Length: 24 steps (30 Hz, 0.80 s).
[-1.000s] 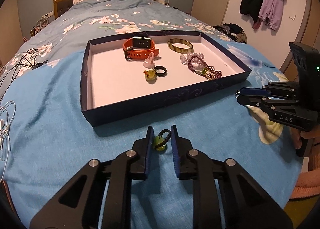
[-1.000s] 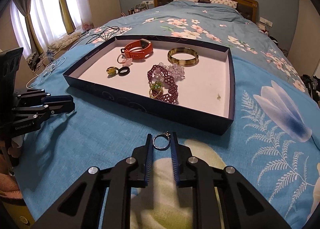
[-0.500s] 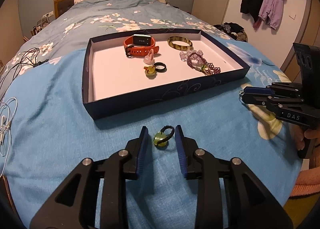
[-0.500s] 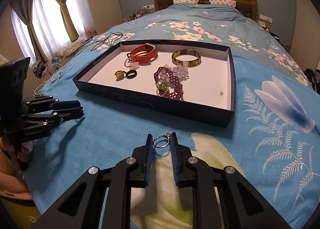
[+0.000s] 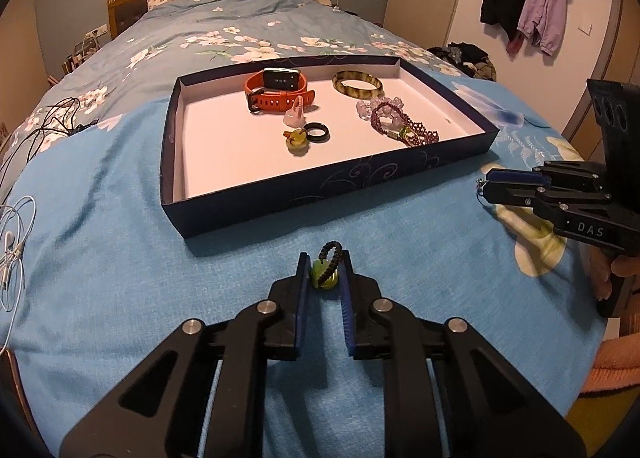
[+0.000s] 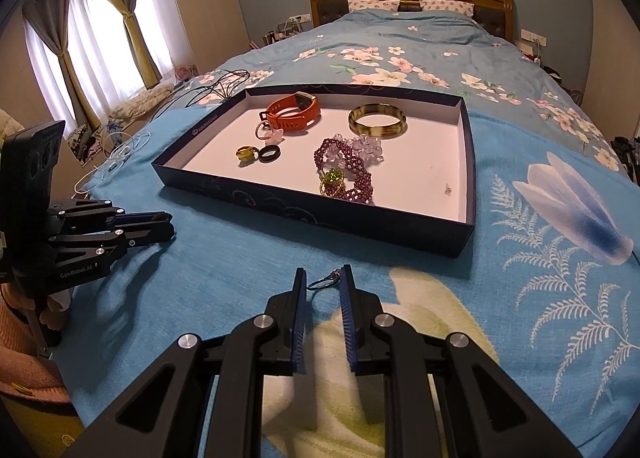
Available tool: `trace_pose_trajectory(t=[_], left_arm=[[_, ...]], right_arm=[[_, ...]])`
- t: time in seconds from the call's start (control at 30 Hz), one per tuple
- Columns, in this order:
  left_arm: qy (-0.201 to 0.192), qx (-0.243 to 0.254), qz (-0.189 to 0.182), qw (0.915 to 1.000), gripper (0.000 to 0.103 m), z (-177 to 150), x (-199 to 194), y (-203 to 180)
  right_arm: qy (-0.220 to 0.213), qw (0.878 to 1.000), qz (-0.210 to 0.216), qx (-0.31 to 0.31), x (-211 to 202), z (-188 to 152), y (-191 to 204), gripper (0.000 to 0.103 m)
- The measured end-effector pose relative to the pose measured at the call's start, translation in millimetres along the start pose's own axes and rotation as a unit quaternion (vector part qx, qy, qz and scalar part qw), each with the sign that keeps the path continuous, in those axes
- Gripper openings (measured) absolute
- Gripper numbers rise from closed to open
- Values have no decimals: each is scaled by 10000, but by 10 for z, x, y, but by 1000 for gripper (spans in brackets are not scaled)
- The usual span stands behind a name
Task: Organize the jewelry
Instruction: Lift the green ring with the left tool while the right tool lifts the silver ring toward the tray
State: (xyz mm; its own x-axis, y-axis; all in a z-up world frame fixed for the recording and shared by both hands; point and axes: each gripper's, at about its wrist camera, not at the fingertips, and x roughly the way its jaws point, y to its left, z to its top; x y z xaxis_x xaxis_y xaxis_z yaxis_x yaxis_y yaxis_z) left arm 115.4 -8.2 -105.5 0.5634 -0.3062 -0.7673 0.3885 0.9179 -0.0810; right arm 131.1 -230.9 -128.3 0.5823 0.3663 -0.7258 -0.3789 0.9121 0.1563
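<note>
Two hand-held black tongs hover over a bed covered in a blue flowered blanket [image 5: 120, 242]. The left tongs [image 5: 325, 270] are closing, and a green bead pendant on a black cord loop [image 5: 325, 278] sits between their pads, apparently pinched. The right tongs [image 6: 324, 282] are clamped on a thin silver ring [image 6: 322, 282]. Just beyond both lies a shallow dark blue tray [image 5: 320, 185] with a pale floor. It holds an orange watch [image 5: 276, 87], an amber bangle [image 5: 357, 83], a purple beaded bracelet [image 5: 400, 125], a black ring [image 5: 316, 132] and a yellow ring [image 5: 297, 139].
</note>
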Motion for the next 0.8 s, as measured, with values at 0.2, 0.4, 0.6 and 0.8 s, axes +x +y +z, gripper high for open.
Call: trace_pose_trajectory(t=[0.2,0.4,0.6,0.8], left_arm=[[-107,-13,-2,9999,14,4,-49,-22],[-269,-81,-51,9996,14,20,-128,-28],[-416,-103,-62,9991,14,63,-217,-33],[-553,-95,-87,9984,14,114,-302,-59]], right_arm=[[-103,9999,44,0,-33,7,7,15],[-306,9995,113,-35,-122,18,40,15],[-447,9989,168,27,-185,43,33,15],[-620,9979,205,37,-261,79,35,15]])
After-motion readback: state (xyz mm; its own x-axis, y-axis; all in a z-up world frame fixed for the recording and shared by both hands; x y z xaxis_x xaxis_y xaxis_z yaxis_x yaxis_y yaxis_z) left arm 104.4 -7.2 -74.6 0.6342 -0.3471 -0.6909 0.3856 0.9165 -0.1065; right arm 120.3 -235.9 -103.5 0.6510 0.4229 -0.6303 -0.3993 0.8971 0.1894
